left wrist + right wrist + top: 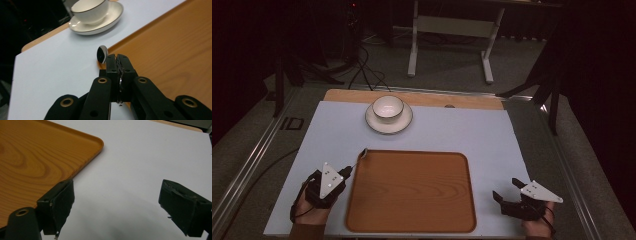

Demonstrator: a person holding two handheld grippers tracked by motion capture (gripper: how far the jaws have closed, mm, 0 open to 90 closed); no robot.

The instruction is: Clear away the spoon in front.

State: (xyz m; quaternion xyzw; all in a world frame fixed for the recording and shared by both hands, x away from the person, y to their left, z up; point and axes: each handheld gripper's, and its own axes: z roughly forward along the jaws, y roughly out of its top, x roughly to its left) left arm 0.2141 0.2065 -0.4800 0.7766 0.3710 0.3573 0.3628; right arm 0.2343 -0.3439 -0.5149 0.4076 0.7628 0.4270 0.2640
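At the near left of the counter [432, 131] I have my left claw [350, 170] clamped tight on the thin handle of a spoon [102, 54], jaws pressed together with the metal pinched between them. The spoon's bowl pokes out just past the jaw tips, right over the far left corner of the wooden tray [412, 192], so that raised rim is the edge I watch. Beyond it, the cup [388, 107] sits in its saucer [389, 120] near the far edge of the pale mat, well apart from the tray, with bare mat between them. On the right, my right claw [508, 192] is spread wide and holds nothing; it hovers over open mat just beside the tray's right rim, and the rounded far right corner shows ahead of its left jaw.
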